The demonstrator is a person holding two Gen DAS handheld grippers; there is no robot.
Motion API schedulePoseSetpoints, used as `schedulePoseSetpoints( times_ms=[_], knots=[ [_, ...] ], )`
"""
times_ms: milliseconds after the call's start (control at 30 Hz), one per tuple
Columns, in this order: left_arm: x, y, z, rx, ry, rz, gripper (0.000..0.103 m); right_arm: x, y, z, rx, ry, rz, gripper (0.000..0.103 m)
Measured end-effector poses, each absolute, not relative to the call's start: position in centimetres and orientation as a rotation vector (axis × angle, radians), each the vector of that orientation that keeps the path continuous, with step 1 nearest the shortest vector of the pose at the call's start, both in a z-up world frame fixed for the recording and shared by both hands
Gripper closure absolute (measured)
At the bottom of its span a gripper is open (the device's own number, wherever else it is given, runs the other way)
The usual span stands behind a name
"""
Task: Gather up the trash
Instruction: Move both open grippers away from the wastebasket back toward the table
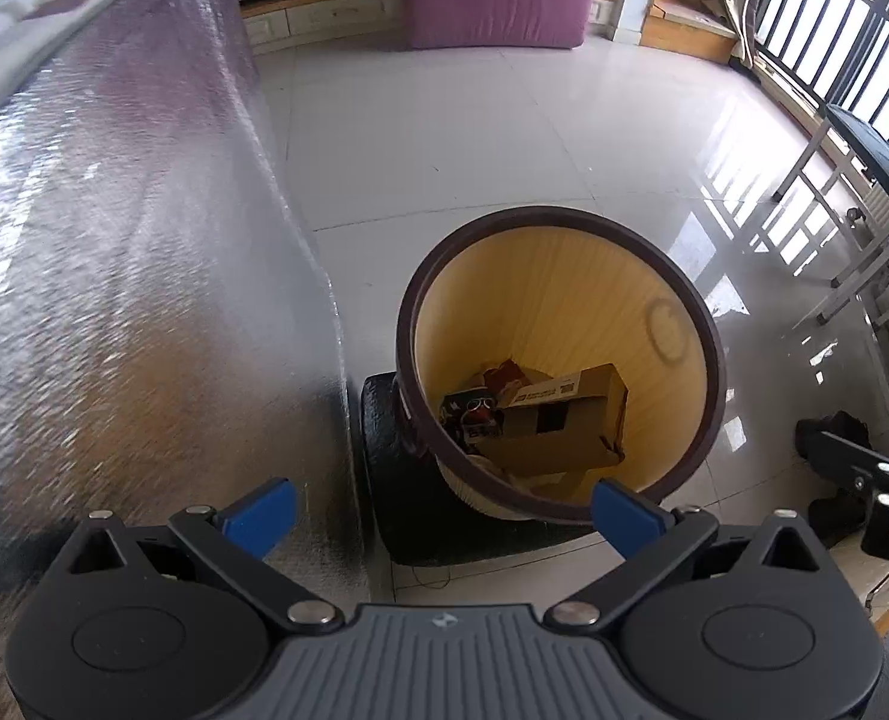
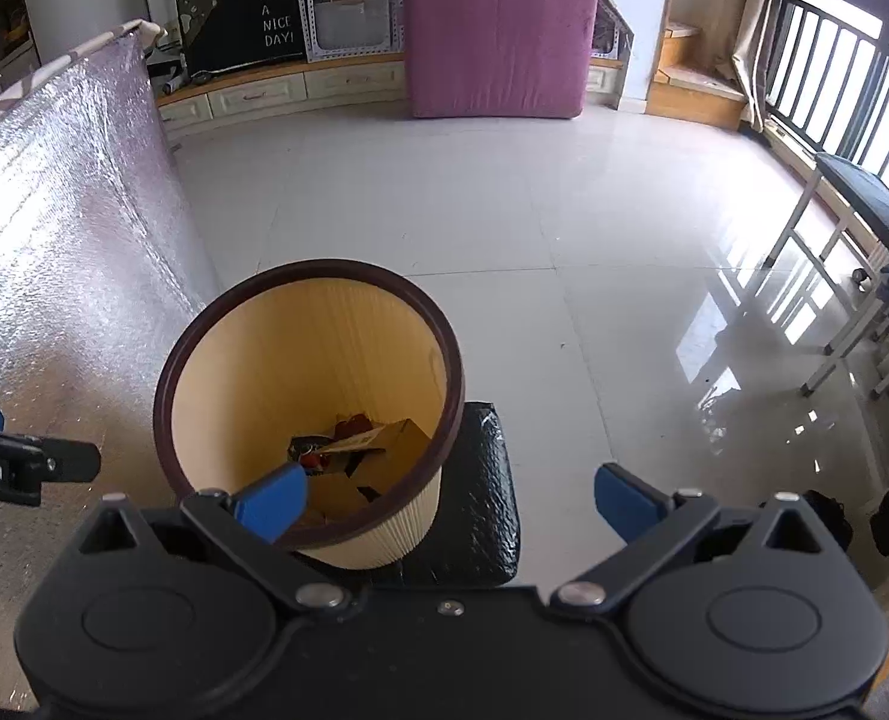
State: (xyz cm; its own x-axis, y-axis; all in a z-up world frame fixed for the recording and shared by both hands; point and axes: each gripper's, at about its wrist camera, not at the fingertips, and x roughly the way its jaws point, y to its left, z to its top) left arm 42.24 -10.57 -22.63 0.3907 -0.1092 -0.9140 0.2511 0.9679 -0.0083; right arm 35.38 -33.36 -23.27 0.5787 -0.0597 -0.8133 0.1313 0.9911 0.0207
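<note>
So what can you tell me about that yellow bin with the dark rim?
The bin is a round, open-topped bucket that narrows toward the bottom, with a dark brown rim and finely ribbed, pale yellow walls that look like plastic. It stands upright on the glossy tiled floor, right beside a black padded block and close to a silvery bubble-foil sheet. Inside lie a brown cardboard box and some smaller dark and red packaging. It is far from full, and neither tool touches it.

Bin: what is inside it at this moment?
The bin holds a brown cardboard box lying on top, a dark printed packet beside it and something red behind. Whatever lies under the box is covered. Neither gripper holds anything.
</note>
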Motion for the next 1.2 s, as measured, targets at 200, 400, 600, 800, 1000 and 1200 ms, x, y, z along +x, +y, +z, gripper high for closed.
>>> schedulePoseSetpoints(
  times_ms=[200,400,600,800,1000,1200],
  knots=[
    [39.6,-10.3,-20.6,0.159,1.108,-0.244,0.0,32.8,-33.7,-21.7,0.092,0.944,-0.135,0.0],
    [36.7,-10.0,-18.5,0.162,1.059,-0.257,0.0,30.3,-34.0,-19.6,0.103,0.927,-0.148,0.0],
    [34.1,-9.8,-16.2,0.138,1.012,-0.289,0.0,27.9,-34.1,-17.7,0.117,0.894,-0.143,0.0],
    [31.7,-9.5,-14.0,0.113,0.954,-0.318,0.0,25.7,-33.8,-15.5,0.104,0.835,-0.151,0.0],
    [29.1,-8.5,-11.7,0.121,0.861,-0.334,0.0,23.0,-33.4,-13.3,0.107,0.753,-0.137,0.0],
    [26.2,-6.3,-9.1,0.097,0.761,-0.354,0.0,20.9,-32.4,-11.3,0.115,0.662,-0.109,0.0]
  ],
)
